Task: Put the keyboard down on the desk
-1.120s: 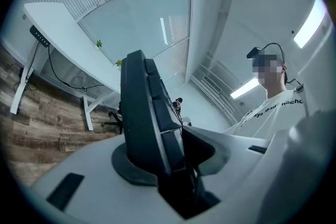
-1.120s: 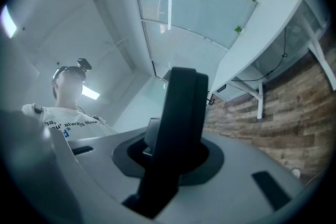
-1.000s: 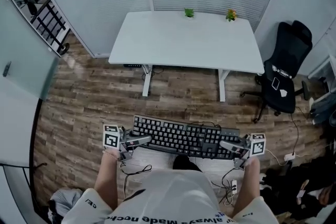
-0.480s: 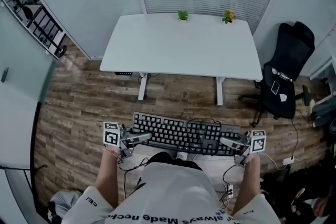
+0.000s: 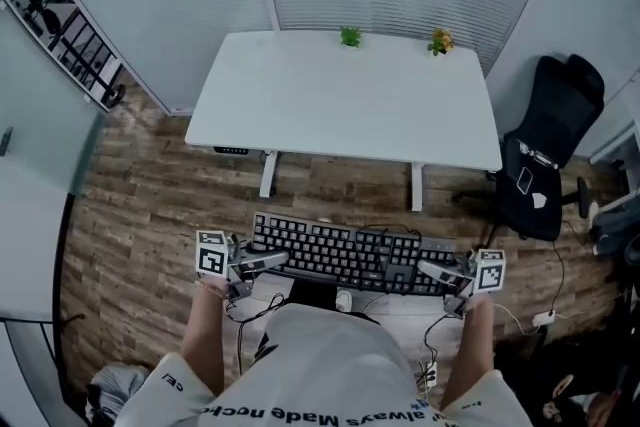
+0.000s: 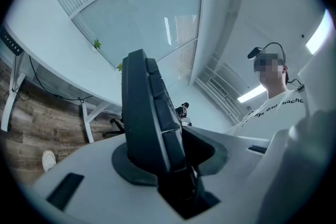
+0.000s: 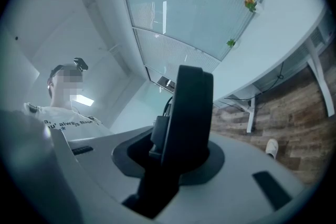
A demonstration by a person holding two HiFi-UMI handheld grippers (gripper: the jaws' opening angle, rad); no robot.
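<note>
Stepping forward, we keep left gripper (image 5: pixel 264 263) and right gripper (image 5: pixel 432 271) clamped on the keyboard (image 5: pixel 345 258) ends, the desk (image 5: pixel 340 100) nearer but still ahead of both.

Keyboard (image 5: pixel 345 257) black, desk (image 5: pixel 340 100) plain white, floor (image 5: pixel 140 205) brown wood-plank pattern. Chair (image 5: pixel 548 150) on the right black; at the desk's far edge, green plant (image 5: pixel 350 36) and yellow-orange plant (image 5: pixel 438 41). Shirt (image 5: pixel 330 375) white with black lettering.
</note>
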